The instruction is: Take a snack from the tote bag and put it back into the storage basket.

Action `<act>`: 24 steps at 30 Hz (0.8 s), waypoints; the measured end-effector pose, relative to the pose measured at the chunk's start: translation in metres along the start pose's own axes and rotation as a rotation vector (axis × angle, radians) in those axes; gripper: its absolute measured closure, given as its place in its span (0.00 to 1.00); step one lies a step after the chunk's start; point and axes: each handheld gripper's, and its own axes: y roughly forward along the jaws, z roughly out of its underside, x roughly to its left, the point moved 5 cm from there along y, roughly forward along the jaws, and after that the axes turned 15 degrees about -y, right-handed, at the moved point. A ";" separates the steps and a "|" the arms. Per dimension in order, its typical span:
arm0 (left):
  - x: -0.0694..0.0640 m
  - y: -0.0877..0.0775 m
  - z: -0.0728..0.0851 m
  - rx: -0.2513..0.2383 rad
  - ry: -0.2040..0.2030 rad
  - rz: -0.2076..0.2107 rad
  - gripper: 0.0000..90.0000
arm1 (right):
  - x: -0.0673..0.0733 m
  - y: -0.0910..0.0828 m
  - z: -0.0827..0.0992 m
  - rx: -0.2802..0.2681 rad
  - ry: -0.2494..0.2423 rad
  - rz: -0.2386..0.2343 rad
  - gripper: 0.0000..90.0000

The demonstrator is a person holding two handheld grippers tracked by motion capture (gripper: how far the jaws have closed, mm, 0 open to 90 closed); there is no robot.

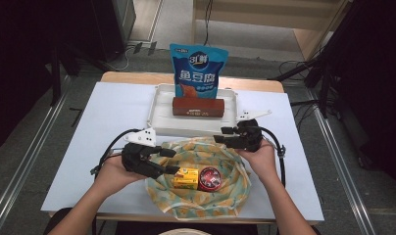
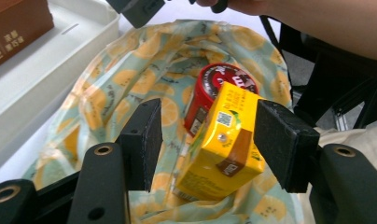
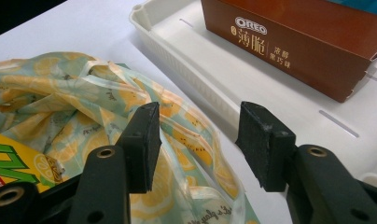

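On the white table (image 1: 112,112), just in front of the person, a lemon-print cloth bag (image 1: 206,196) lies spread open, with a yellow drink carton (image 1: 185,177) and a red can (image 1: 210,177) side by side in its hollow; behind it sits a white tray (image 1: 159,115) holding a brown biscuit box (image 1: 198,106), and a blue snack pouch (image 1: 198,71) stands at the tray's far edge. The left gripper (image 1: 170,160) reaches into the bag from the left; in the left gripper view its jaws stand wide on either side of the carton (image 2: 226,144), the right pad at or very near the carton's edge and the left pad clearly apart from it, so nothing is held. The right gripper (image 1: 221,135) hovers at the bag's far rim near the tray, jaws about half open with the bag's edge (image 3: 191,135) between them but not pinched. The step in hand looks like unpacking the bag into the tray, with the carton next to come out; the next move calls for the left jaws to settle squarely across the carton's flat sides and close without nudging the can; the right gripper could meanwhile pinch the rim to keep the mouth of the bag open and steady for the lift.
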 end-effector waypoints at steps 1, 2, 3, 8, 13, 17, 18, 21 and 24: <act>-0.001 0.001 0.001 0.002 0.001 0.002 0.47 | 0.000 0.000 0.000 -0.002 0.000 0.001 0.56; -0.002 0.004 0.003 0.007 -0.002 0.010 0.47 | -0.001 0.001 0.000 0.000 0.002 0.001 0.56; -0.002 0.004 0.003 0.007 -0.002 0.010 0.47 | -0.001 0.001 0.000 0.000 0.002 0.001 0.56; -0.006 0.012 0.010 0.021 -0.012 0.024 0.47 | -0.001 0.001 0.001 0.008 0.005 0.001 0.56; -0.007 0.018 0.016 0.043 -0.002 0.021 0.47 | -0.002 0.001 0.001 0.004 0.003 0.003 0.56; -0.006 0.025 0.020 0.067 0.008 0.027 0.47 | -0.003 0.001 0.001 0.007 0.002 0.005 0.56; -0.004 0.027 0.022 0.077 0.007 0.034 0.46 | -0.003 0.001 0.001 0.008 0.000 0.005 0.56; -0.003 0.030 0.024 0.074 -0.004 0.053 0.45 | -0.003 0.001 0.001 0.008 0.000 0.007 0.56; -0.002 0.032 0.025 0.070 0.002 0.058 0.44 | -0.003 0.001 0.001 0.009 0.001 0.008 0.56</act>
